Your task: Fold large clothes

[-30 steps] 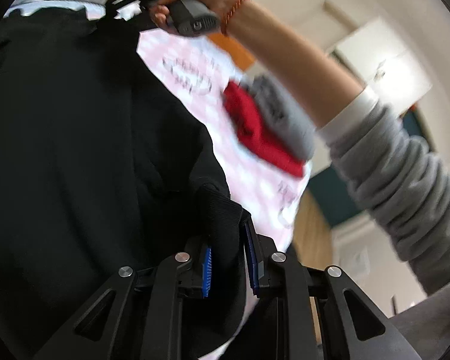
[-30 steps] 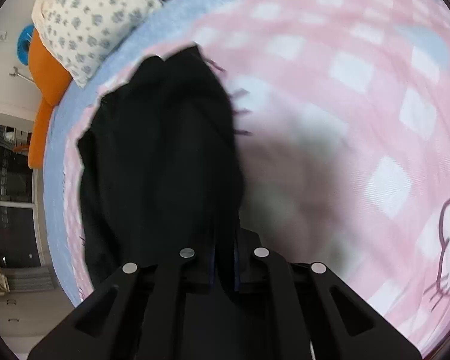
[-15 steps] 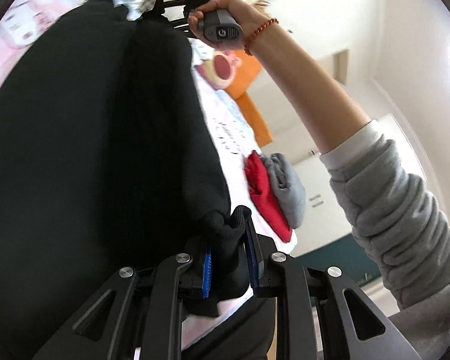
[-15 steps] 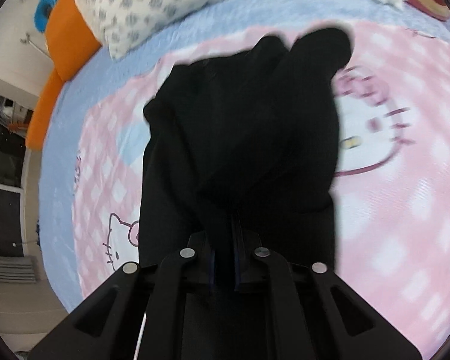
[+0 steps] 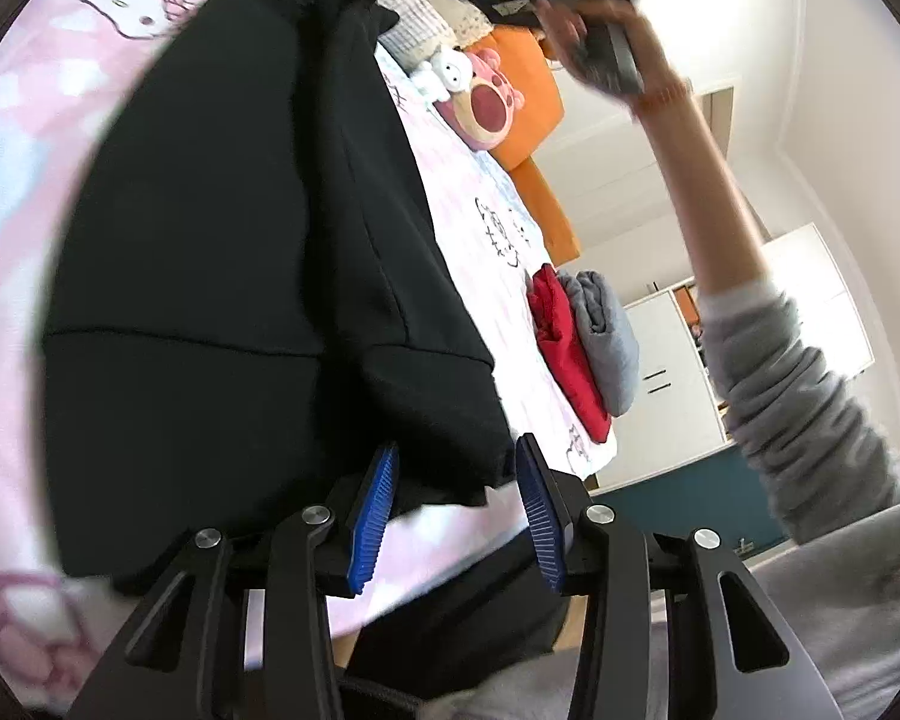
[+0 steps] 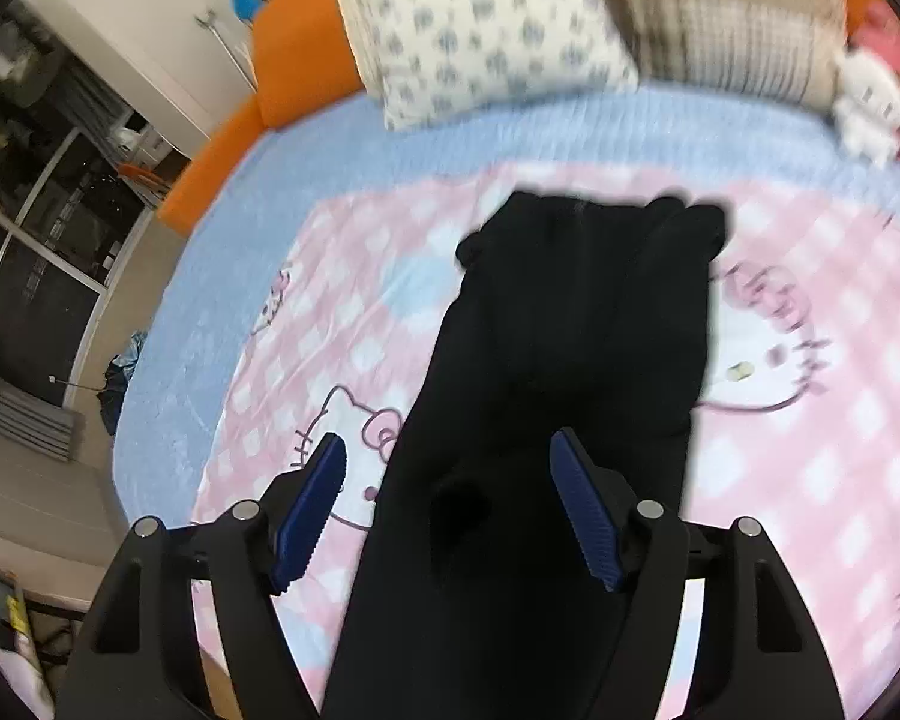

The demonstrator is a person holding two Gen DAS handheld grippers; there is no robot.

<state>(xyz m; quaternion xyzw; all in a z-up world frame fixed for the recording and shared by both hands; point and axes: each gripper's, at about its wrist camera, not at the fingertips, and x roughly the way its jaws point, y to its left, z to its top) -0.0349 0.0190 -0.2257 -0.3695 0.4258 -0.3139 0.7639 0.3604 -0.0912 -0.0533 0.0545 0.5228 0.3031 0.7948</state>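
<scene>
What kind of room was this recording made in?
Most likely a bedroom: a bed with a pink cartoon-cat blanket, pillows against an orange headboard, and white cupboards beyond. Folded clothes lie on the bed.

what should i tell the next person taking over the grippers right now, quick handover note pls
Left gripper: jaws opening, hem of the black garment lies between the pads, no longer pinched.
Right gripper: jaws opening, garment below them, not gripped.
Black garment: lies on the pink cartoon-cat blanket, folded lengthwise into a long strip.
Red folded garment and grey folded garment: stacked near the bed edge.
Done: lengthwise fold laid down, both ends being let go.
Left: probably fold the strip across, then move it to the stack.
</scene>
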